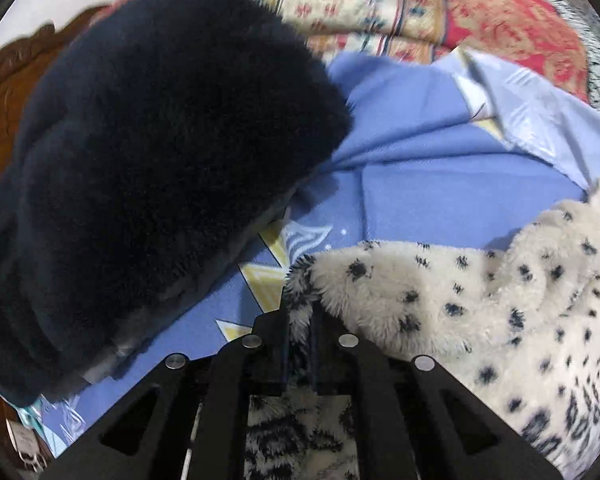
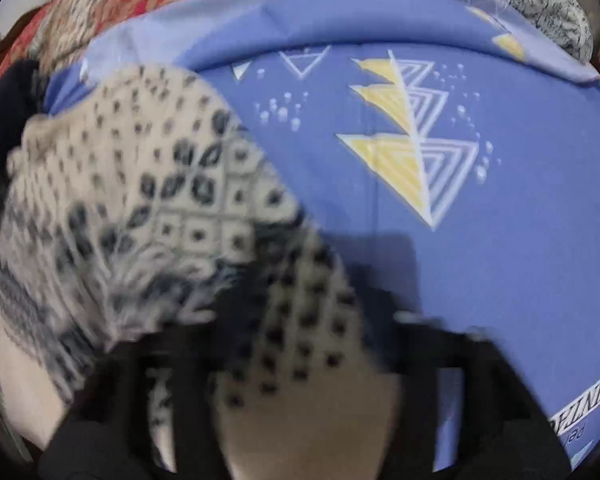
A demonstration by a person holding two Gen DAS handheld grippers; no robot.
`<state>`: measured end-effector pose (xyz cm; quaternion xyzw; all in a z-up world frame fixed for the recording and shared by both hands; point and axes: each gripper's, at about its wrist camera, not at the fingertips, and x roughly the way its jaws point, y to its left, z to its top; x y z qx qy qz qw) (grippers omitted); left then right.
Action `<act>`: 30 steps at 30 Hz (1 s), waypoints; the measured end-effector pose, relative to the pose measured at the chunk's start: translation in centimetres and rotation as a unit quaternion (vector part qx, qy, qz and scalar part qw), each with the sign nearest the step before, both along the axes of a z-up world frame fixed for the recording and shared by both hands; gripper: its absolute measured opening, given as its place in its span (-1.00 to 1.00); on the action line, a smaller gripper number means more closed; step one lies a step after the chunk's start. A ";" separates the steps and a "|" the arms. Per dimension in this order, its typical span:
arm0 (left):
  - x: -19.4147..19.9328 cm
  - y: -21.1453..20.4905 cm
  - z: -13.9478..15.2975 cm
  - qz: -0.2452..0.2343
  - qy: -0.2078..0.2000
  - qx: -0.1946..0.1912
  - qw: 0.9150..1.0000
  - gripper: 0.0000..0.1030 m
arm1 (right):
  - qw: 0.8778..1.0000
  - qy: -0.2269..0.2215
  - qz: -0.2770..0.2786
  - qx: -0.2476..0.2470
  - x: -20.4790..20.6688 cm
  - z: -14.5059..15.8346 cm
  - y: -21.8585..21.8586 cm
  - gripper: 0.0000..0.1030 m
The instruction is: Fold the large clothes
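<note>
Spotted cream fleece (image 1: 440,300) sits pinched in the left gripper (image 1: 300,320) on the blue sheet (image 1: 420,160); only this view shows the dark fur garment (image 1: 160,160). The right gripper (image 2: 300,320) is blurred, fleece draped between its fingers, grip unclear.

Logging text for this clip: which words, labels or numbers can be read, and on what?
Printed white label strip on the blue triangle-patterned bedsheet, lower right of the right wrist view: block capitals, upside down and blurred, not readable.
Smaller line beneath it: too small and blurred.
Left wrist view: no text.

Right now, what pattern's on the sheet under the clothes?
Blue sheet with yellow-and-white triangles; clearest in the right wrist view.
</note>
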<state>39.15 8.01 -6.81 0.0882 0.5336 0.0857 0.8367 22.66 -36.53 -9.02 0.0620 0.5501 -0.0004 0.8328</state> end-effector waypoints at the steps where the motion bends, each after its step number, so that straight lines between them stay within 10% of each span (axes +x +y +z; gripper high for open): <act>1: 0.4 0.3 -0.4 0.008 0.013 -0.010 1.000 -0.42 | 1.000 -0.005 -0.001 -0.011 -0.4 0.4 -0.5 -0.89; 5: 0.8 2.3 -0.4 0.033 0.048 -0.109 0.992 -0.35 | 0.992 -0.033 -0.093 -0.080 -0.3 2.6 -5.2 -0.79; 7: 0.1 2.7 0.9 0.021 0.036 -0.126 0.991 -0.35 | 0.988 -0.047 -0.099 -0.108 0.0 4.1 -5.2 0.22; 8: -0.2 2.6 1.4 0.010 0.032 -0.129 0.991 -0.35 | 0.986 -0.055 -0.093 -0.127 -0.1 4.7 -4.7 0.34; 17: -3.5 -4.8 5.7 -0.128 -0.060 -0.054 0.988 -0.34 | 0.991 -0.125 0.048 -0.001 6.5 9.6 6.5 0.38; 21: -1.2 -4.3 4.1 -0.074 -0.051 -0.003 0.996 -0.34 | 0.977 -0.015 0.095 0.190 13.8 3.9 12.9 -0.13; 24: 1.8 0.3 0.6 0.018 -0.003 0.032 0.999 -0.33 | 0.987 0.013 0.051 0.152 18.5 -0.4 15.2 -0.27; 27: 2.4 4.5 -0.8 0.033 0.059 -0.080 0.994 -0.15 | 0.987 -0.051 -0.046 0.145 20.2 -0.3 13.0 -0.47; 30: 1.3 6.1 0.9 -0.017 0.083 -0.154 0.984 -0.07 | 0.989 -0.061 -0.028 0.131 19.1 1.1 14.0 -0.41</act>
